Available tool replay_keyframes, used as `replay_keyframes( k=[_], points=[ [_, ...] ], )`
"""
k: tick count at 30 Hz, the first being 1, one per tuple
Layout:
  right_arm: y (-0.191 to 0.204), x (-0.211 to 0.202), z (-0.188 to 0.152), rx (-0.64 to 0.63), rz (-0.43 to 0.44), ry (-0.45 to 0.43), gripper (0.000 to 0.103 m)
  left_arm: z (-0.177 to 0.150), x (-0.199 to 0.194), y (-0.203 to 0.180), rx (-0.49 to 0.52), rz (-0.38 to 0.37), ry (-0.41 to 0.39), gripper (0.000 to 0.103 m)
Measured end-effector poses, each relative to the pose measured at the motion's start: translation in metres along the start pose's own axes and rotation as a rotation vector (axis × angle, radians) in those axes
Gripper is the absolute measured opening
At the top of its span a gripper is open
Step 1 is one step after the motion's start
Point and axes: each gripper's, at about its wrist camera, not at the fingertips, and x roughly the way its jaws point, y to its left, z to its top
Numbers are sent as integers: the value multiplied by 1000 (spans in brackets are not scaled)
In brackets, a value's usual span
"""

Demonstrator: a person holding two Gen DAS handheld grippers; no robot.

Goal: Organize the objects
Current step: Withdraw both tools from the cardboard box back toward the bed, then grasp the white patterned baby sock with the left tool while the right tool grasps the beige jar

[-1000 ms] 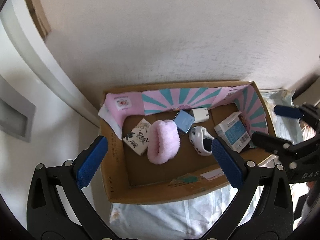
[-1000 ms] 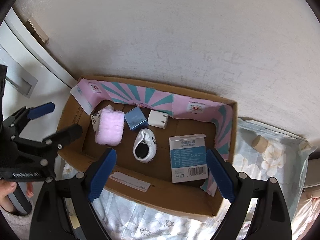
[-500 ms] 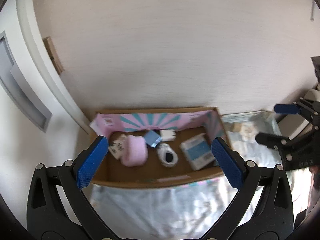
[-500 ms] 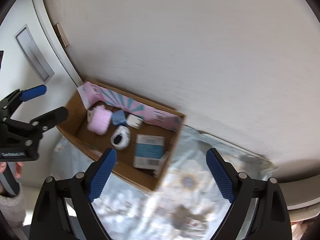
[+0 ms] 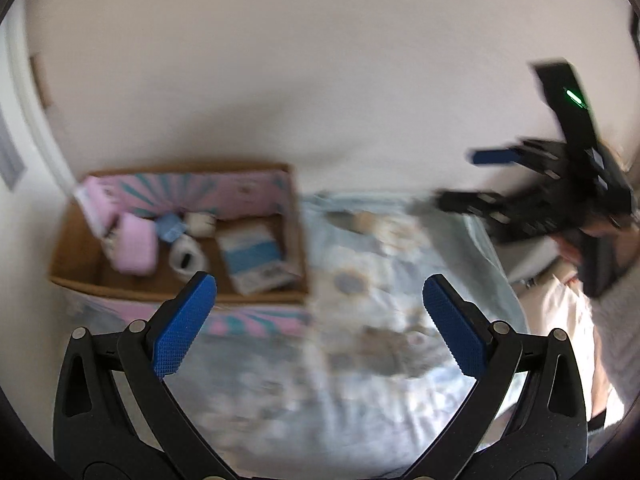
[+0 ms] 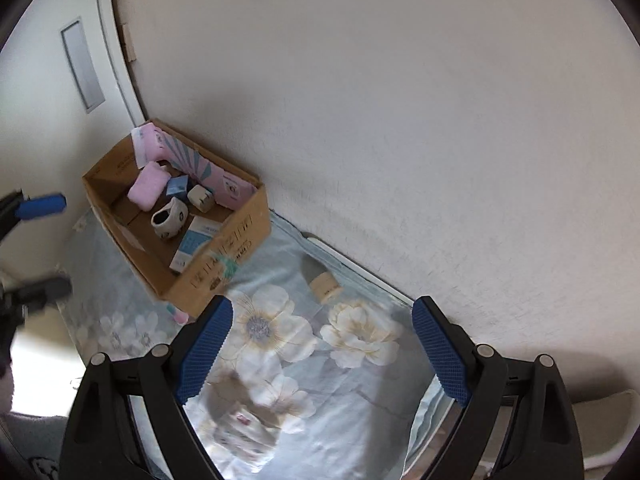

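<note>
Now both tools (image 5: 316,324) (image 6: 320,354) farther from box (image 6: 224,248)

Home bedroom: floral bedsheet (image 6: 320,360) against a plain white wall (image 6: 400,100), panelled door (image 6: 60,60) beside a cardboard box (image 6: 224,248).

In my right wrist view, the cardboard box (image 6: 224,248) sat at left of centre, holding a pink fluffy pad (image 6: 147,185), small blue cube (image 6: 177,187), white sock (image 6: 169,222) and blue-white carton (image 6: 196,242). A cork-topped jar (image 6: 321,280) lay tilted mid-frame.
</note>
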Motion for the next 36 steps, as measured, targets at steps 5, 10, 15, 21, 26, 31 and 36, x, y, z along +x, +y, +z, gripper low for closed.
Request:
replay_keyframes(
  k=[5,10,15,21,26,31,36],
  points=[
    [-4,42,-22,-73,83,8,89,-43,37,-42,17,-78,47,103],
    [-6,85,-38,-133,144,-22,89,-77,72,-69,24,-117,69,102],
    [-7,128,-42,-145,164,-3,71,-105,107,-88,7,-158,129,94],
    [-7,154,-44,-147,153,-29,64,-120,124,-96,9,-144,118,91],
    [-10,165,-41,-142,129,-54,64,-125,136,-97,25,-131,109,90],
    [-12,172,-39,-143,127,-62,56,-126,140,-106,63,-108,101,90],
    [-12,178,-39,-145,122,-56,39,-131,142,-112,74,-118,111,78]
  ],
)
